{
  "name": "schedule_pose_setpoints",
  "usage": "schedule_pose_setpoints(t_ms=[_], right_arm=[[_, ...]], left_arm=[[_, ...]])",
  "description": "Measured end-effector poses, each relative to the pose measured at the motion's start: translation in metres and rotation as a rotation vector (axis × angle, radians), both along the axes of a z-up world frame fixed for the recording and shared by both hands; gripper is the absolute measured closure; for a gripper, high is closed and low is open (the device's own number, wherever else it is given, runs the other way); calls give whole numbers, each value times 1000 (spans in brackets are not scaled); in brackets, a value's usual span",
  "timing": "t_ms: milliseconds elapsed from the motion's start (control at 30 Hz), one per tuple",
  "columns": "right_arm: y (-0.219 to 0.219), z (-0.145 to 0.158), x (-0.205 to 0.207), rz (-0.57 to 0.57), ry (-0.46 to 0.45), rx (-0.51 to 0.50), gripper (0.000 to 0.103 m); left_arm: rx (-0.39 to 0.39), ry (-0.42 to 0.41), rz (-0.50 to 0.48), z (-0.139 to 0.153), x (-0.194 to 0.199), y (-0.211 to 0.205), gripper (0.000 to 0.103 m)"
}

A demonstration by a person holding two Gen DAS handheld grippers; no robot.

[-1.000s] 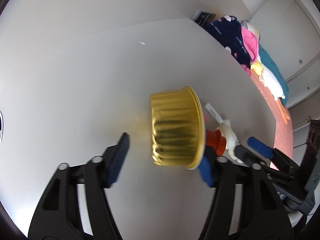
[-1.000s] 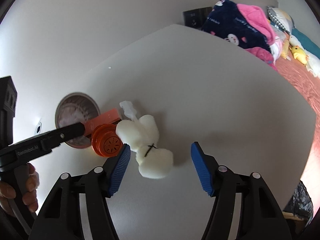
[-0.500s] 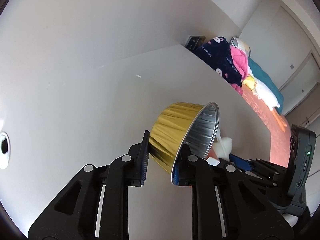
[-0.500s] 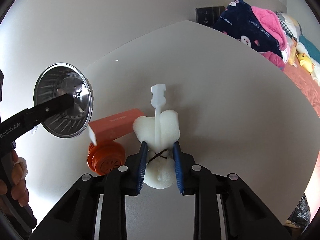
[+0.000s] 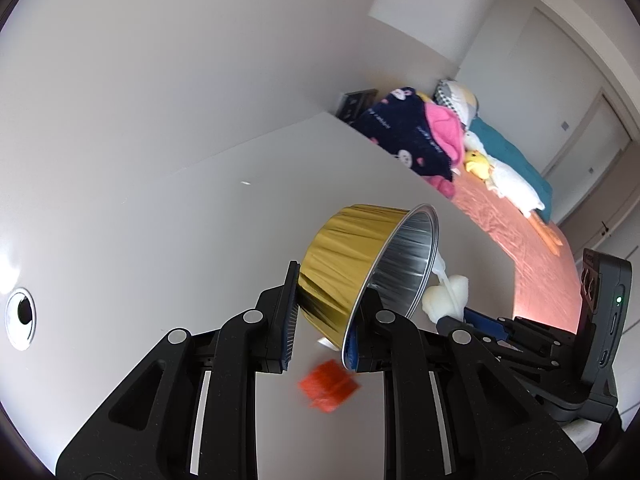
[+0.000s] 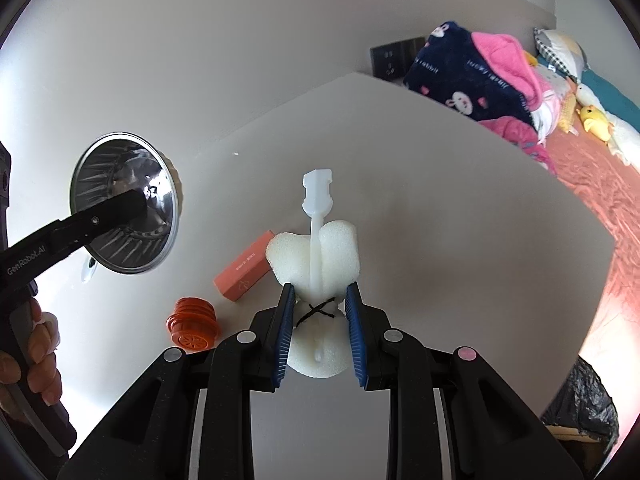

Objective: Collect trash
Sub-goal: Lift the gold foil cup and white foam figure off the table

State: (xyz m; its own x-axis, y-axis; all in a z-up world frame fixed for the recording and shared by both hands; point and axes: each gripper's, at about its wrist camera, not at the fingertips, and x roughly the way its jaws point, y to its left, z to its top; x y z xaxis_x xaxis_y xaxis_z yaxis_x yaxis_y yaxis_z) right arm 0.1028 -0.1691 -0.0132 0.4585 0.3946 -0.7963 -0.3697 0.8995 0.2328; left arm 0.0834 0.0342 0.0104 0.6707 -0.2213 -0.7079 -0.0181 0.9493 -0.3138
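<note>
Both grippers, spread wide 1 second ago, now pinch trash: the left gripper (image 5: 320, 320) clamps the foil cup's (image 5: 352, 256) wall, the right gripper (image 6: 320, 326) squeezes the white sponge brush (image 6: 316, 264) (both lifted off the table (image 6: 460, 240)).

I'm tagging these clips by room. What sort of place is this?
Most likely a bedroom: a bed with a salmon bedspread, pillows and plush toys, and piled blankets beside a white table.

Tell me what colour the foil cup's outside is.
Gold outside on the foil cup, silver inside; clearest in the left wrist view.
</note>
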Motion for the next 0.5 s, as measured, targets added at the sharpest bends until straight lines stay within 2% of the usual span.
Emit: schedule_pose_setpoints(t_ms=[500], right_arm=[[-60,44,-55,-85,-71,44,76]], left_arm=[[-7,-27,-170,24,-19,-72,84]])
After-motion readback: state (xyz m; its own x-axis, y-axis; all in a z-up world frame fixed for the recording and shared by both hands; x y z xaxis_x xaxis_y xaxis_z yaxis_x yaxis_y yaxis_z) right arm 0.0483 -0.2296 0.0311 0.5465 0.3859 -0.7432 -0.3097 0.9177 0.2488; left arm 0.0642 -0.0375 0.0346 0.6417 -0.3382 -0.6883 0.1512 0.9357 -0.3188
